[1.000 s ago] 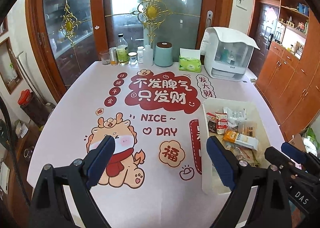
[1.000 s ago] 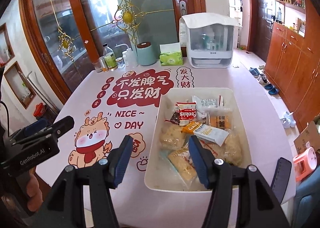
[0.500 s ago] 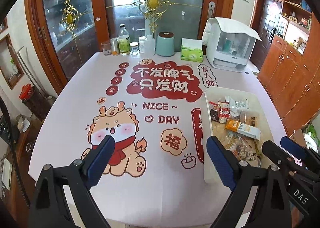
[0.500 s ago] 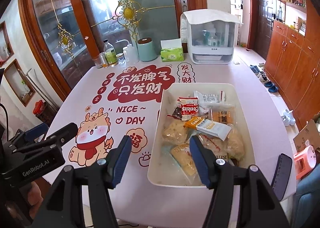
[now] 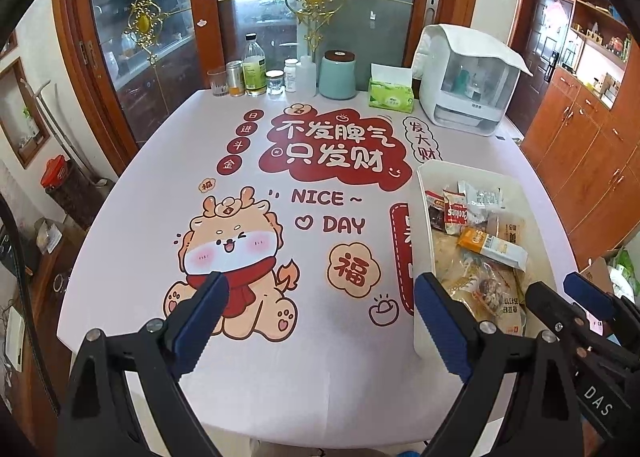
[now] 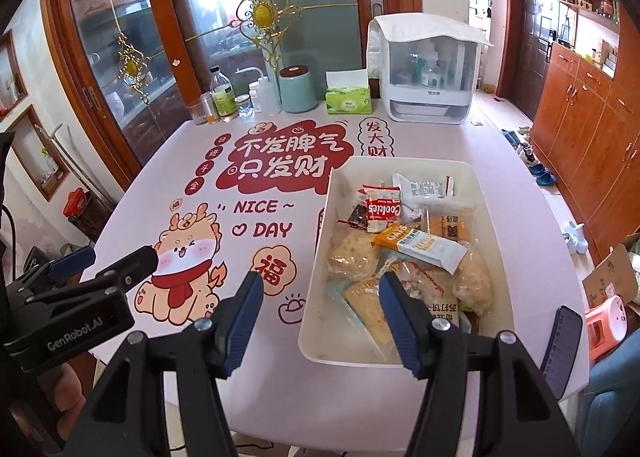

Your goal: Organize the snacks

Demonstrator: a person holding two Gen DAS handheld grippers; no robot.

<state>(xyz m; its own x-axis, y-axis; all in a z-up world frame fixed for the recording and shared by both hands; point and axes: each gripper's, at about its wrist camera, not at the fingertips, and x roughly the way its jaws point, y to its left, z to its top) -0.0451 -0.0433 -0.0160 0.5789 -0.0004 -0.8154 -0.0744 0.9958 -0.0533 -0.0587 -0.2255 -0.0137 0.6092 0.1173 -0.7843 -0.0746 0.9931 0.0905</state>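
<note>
A white rectangular bin (image 6: 496,257) (image 5: 424,225) sits on the right half of the table, filled with several wrapped snacks: a red Cookies pack (image 6: 382,209), an orange-and-white bar (image 6: 420,245) and pale biscuit bags (image 6: 352,253). My right gripper (image 6: 320,293) hangs open above the bin's near left corner, nothing between its blue pads. My left gripper (image 5: 320,297) is open wide over the cartoon tablecloth (image 5: 248,225), left of the bin, and empty. The left gripper also shows at the left edge of the right wrist view (image 6: 104,261).
Along the far table edge stand bottles and jars (image 5: 256,73), a teal canister (image 5: 338,75), a green tissue box (image 5: 390,95) and a white covered appliance (image 5: 466,85). A phone (image 6: 564,345) lies at the table's near right edge. Wooden cabinets line the right wall.
Both views have pulled back slightly and tilted up, so the table and bin sit a little farther away. Both grippers stay open and empty.
</note>
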